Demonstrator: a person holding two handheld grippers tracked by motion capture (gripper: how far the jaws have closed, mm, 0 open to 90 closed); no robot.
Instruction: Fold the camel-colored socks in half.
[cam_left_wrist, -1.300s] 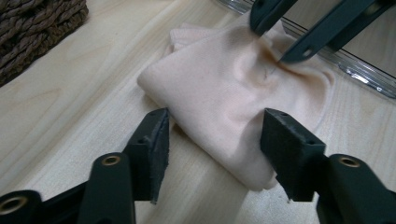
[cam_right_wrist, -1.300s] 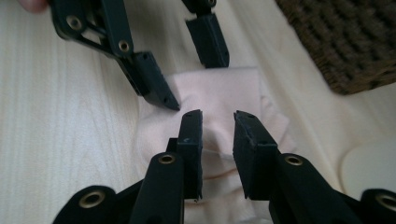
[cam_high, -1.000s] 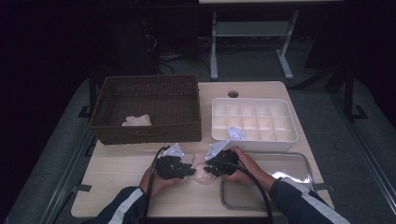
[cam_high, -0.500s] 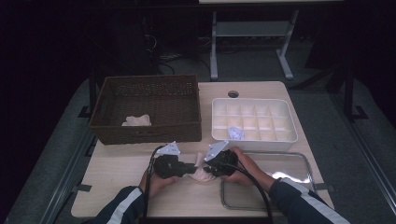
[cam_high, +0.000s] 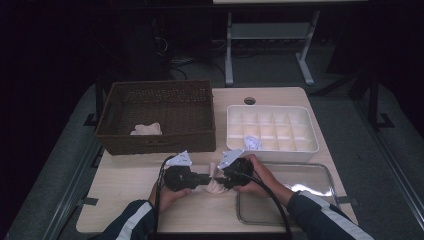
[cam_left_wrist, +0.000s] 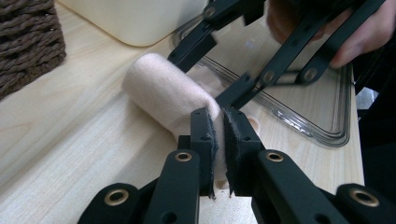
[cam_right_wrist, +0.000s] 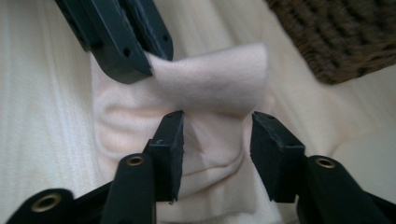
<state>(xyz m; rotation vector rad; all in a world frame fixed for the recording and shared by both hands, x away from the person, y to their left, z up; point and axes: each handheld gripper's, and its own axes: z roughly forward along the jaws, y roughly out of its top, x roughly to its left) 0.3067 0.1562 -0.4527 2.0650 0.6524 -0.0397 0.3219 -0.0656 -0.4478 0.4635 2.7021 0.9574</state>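
A pale wooden table (cam_high: 125, 195) stands on grey floor (cam_high: 60, 150) (dim room), with a white-legged table frame (cam_high: 270, 30) behind.

A pale wooden tabletop (cam_high: 125, 182) carries a dark wicker basket (cam_high: 157, 117) and a white compartment tray (cam_high: 272, 132). A clear tray (cam_high: 325, 175) and a rolled cream cloth (cam_high: 216, 186) lie nearer its front edge.

left tool (cam_left_wrist: 219, 140): jaws clamped | right tool (cam_right_wrist: 217, 140): jaws just opening

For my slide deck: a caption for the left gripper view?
Left tool pinches the rolled cream cloth on the wooden table.
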